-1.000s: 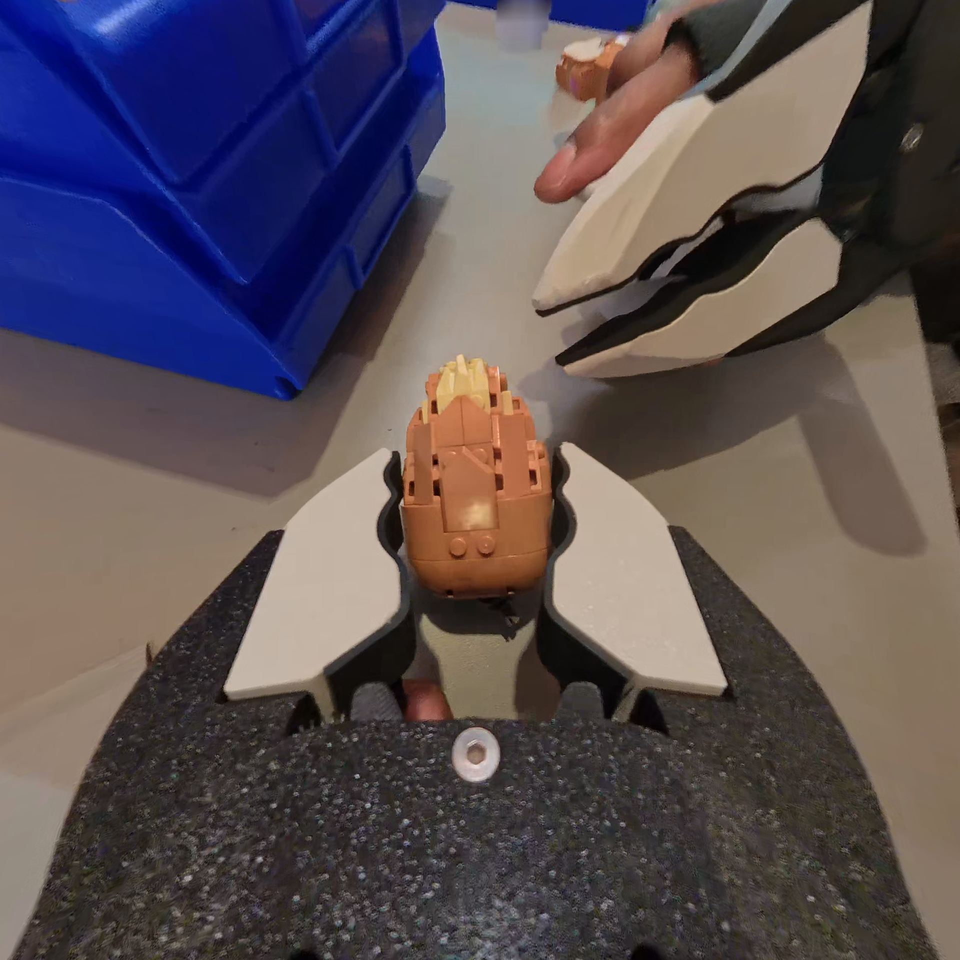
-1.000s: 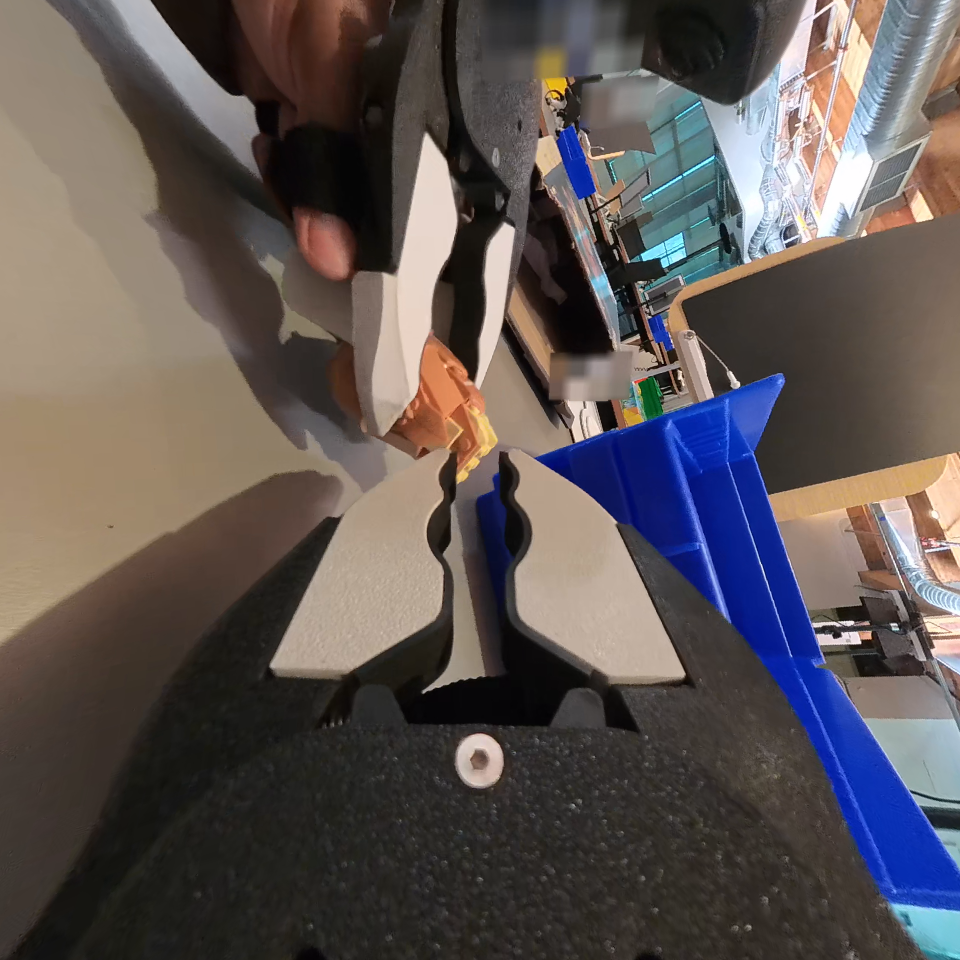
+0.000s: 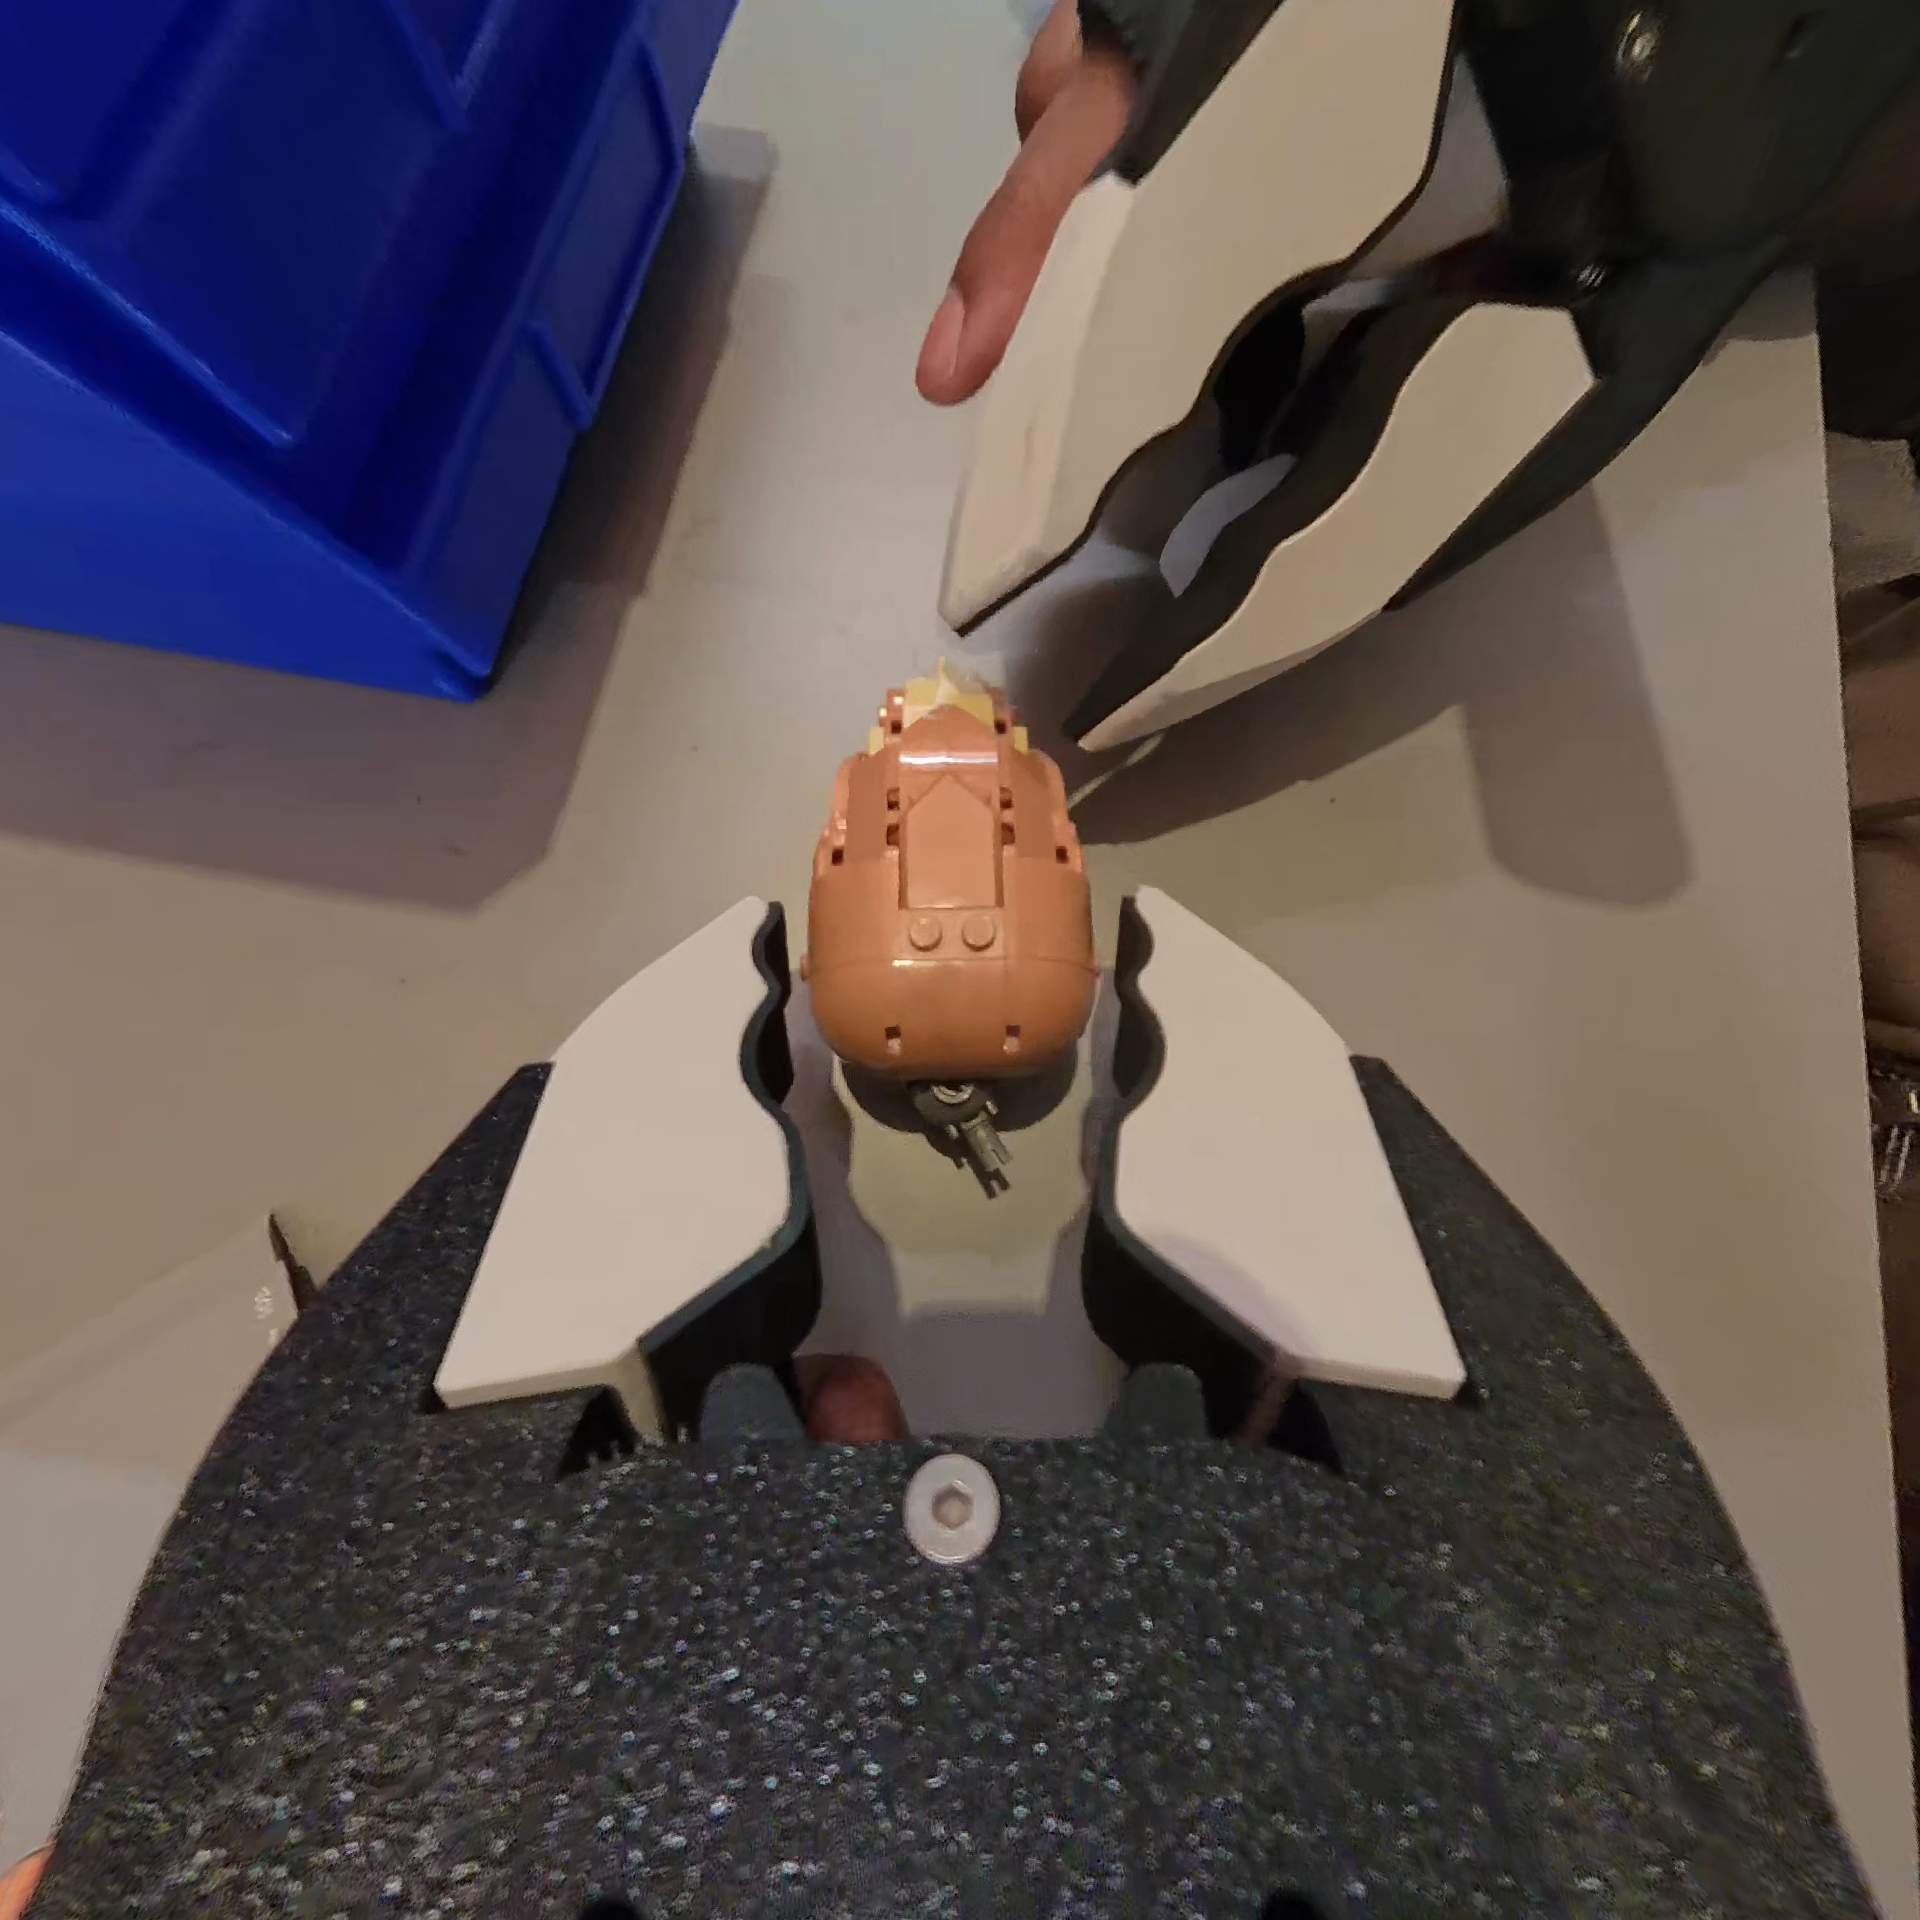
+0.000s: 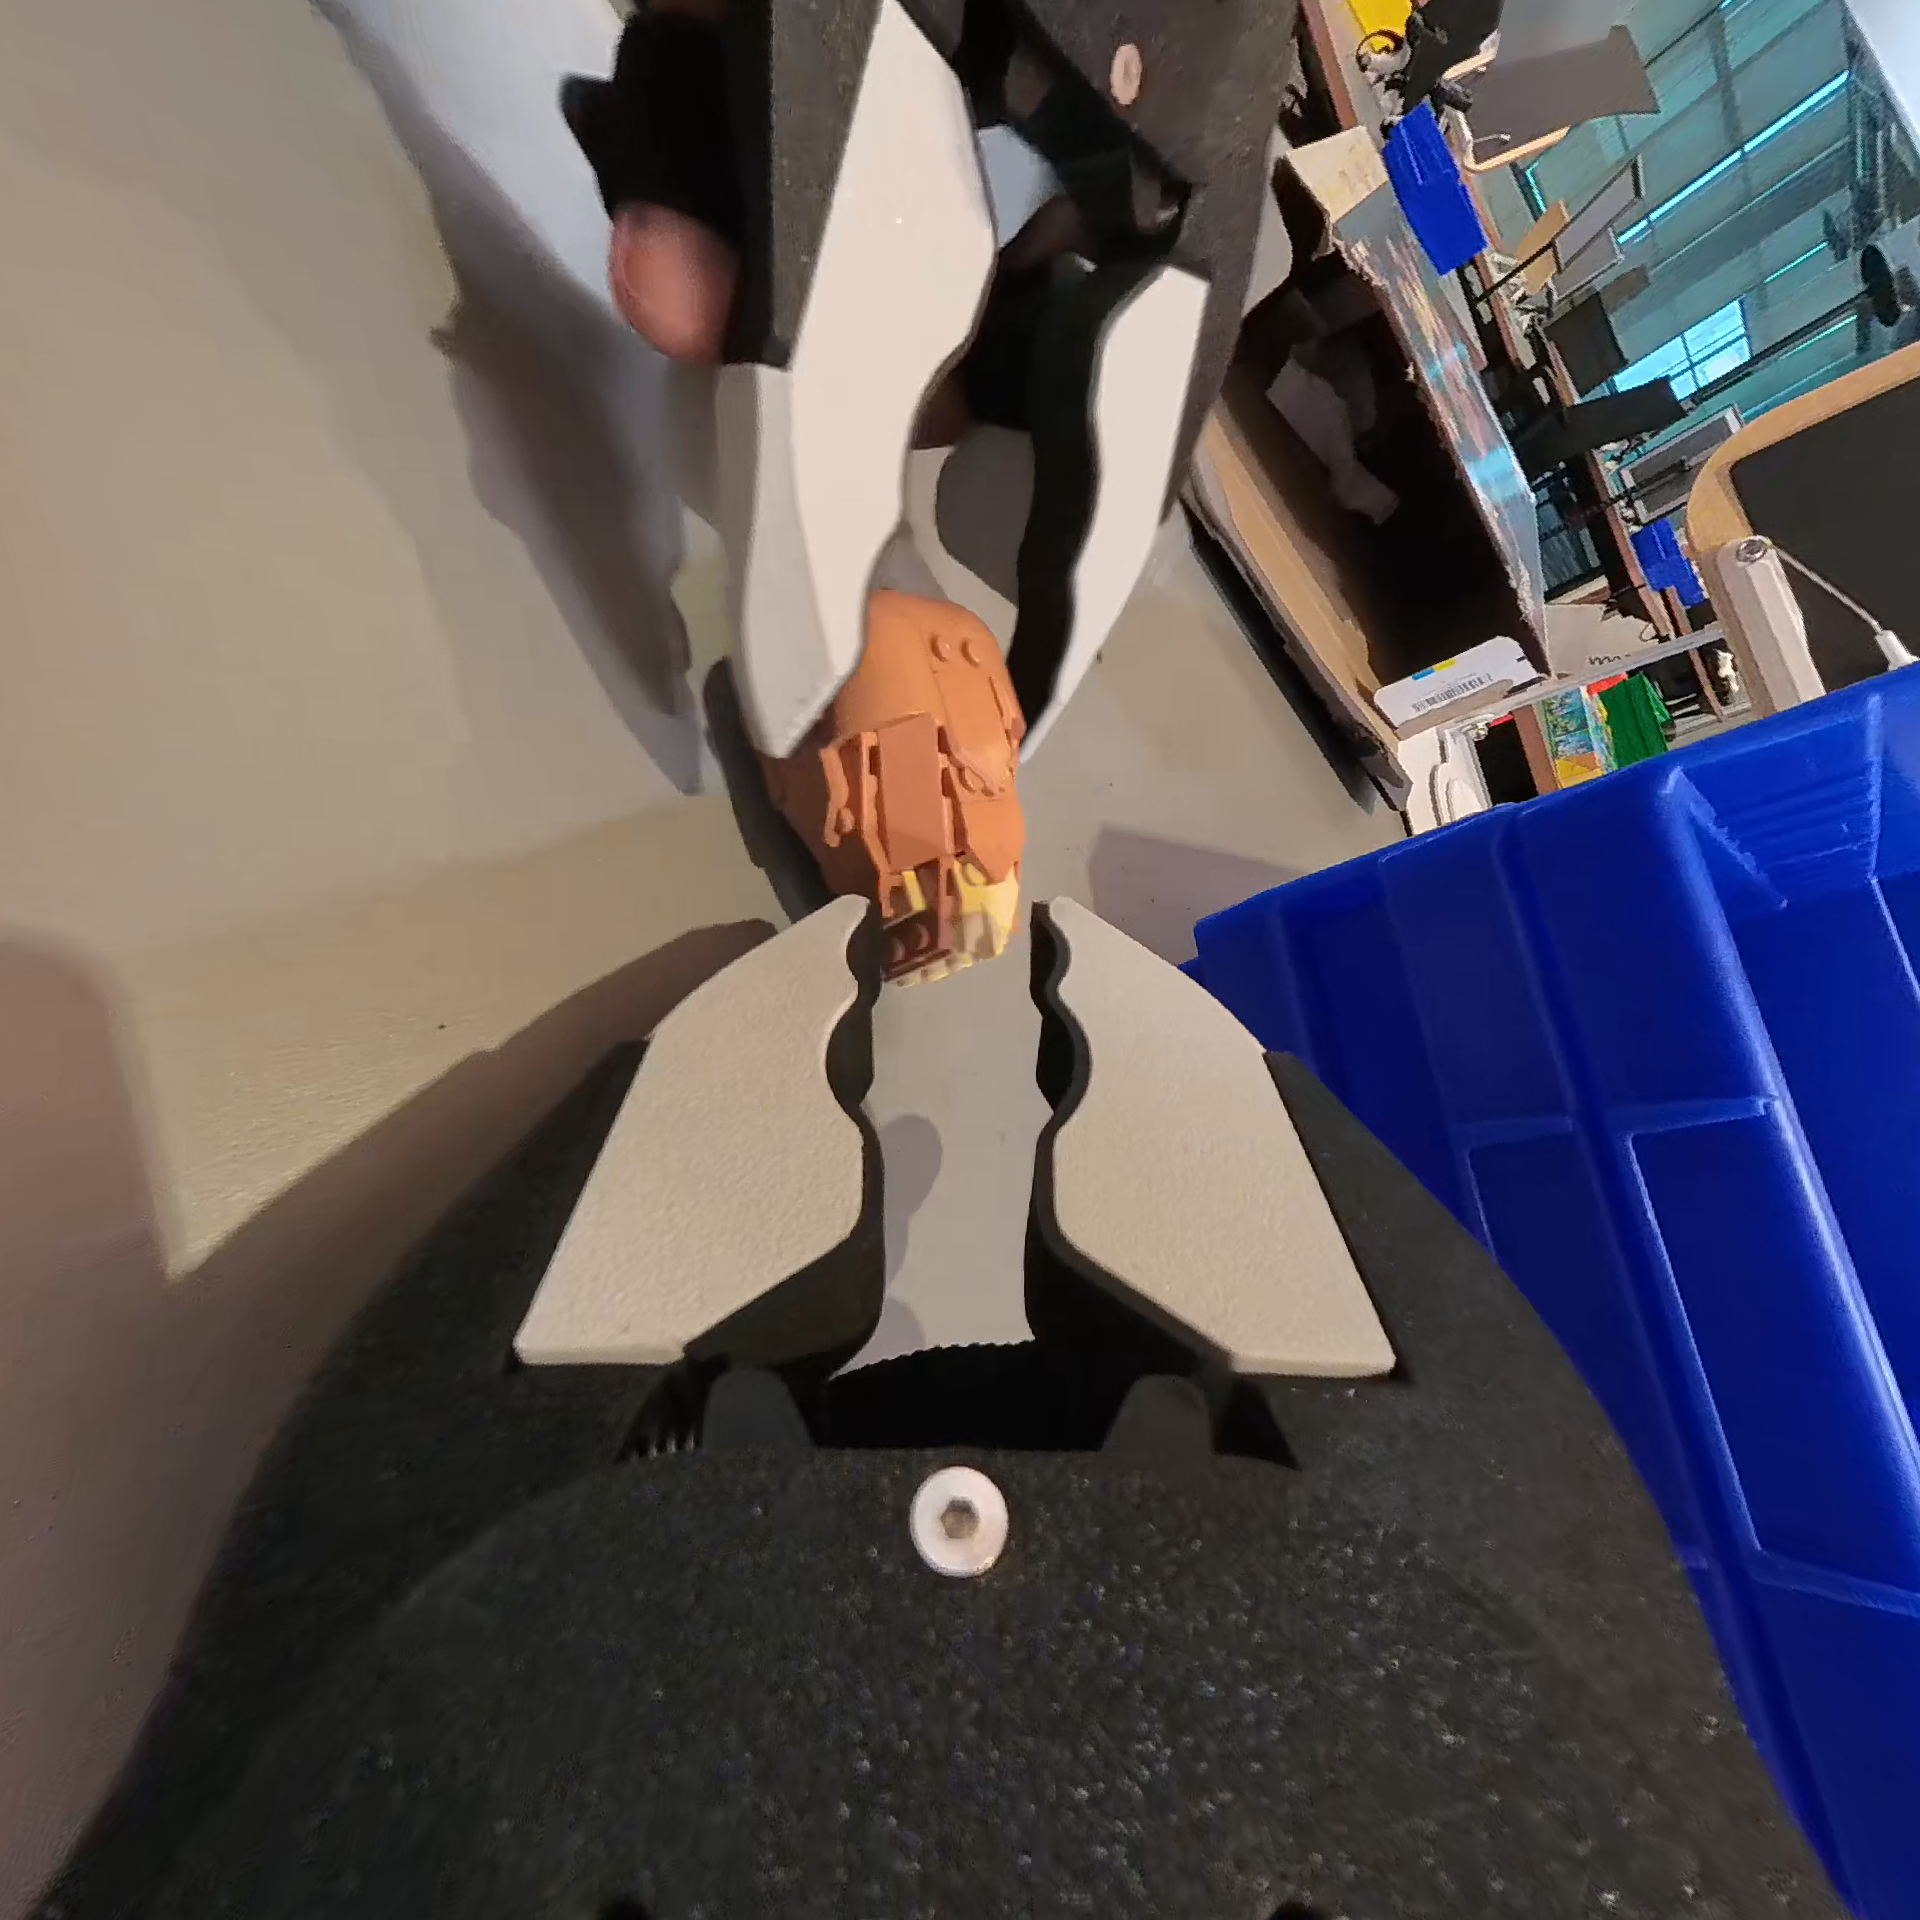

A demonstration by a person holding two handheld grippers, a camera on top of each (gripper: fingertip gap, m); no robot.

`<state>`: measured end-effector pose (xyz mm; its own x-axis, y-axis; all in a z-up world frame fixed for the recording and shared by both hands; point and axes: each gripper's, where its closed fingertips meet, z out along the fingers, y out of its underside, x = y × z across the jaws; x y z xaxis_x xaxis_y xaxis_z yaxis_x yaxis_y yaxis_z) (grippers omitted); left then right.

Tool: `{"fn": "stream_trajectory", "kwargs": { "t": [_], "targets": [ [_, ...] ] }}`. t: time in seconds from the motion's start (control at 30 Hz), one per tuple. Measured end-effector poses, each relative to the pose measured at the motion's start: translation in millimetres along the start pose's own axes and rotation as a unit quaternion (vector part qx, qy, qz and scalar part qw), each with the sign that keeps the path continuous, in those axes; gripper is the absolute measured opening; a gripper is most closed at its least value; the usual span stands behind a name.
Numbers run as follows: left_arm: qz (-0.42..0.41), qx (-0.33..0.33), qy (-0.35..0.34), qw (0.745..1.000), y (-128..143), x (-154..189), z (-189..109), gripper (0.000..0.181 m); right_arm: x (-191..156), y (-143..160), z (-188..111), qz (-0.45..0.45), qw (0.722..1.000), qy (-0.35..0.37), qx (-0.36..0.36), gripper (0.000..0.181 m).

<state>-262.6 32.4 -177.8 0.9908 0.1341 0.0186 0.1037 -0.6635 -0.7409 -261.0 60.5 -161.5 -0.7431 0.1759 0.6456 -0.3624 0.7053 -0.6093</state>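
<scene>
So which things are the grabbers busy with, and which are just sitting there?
Busy with:
- brick toy, lying between the fingers of the open left gripper
- right gripper, open, with its tips at the toy's yellow end

Just sitting:
- blue bin, off to one side
- table underneath

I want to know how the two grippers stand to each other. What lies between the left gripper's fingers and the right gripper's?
The orange brick-built piece, shown in both wrist views: its rounded end sits between the open left gripper fingers, its yellow tip points at the open right gripper.
</scene>
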Motion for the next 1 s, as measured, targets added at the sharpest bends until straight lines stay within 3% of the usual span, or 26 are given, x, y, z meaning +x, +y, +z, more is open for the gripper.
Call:
{"fn": "stream_trajectory", "kwargs": {
  "t": [0.27, 0.6, 0.8, 1.0],
  "targets": [
    [0.036, -0.053, -0.024, 0.998, 17.7, -2.7, 14.7, 0.063, -0.5, 0.0, 0.4, 0.000, 1.000, 0.000, -0.001, 0.028],
    [0.148, -0.012, -0.046, 0.988, 4.9, 1.9, 16.7, 0.061, -1.0, -1.7, -4.0, 0.022, 1.000, -0.009, 0.016, 0.028],
    [0.252, 0.001, -0.065, 0.965, -1.1, 11.3, 15.0, 0.061, -1.6, -0.1, -11.0, 0.053, 0.998, -0.023, 0.035, 0.029],
    [0.292, 0.002, -0.094, 0.952, -3.7, 7.0, 13.7, 0.061, -5.8, -4.2, -14.5, 0.055, 0.996, -0.036, 0.052, 0.028]
  ]
}}
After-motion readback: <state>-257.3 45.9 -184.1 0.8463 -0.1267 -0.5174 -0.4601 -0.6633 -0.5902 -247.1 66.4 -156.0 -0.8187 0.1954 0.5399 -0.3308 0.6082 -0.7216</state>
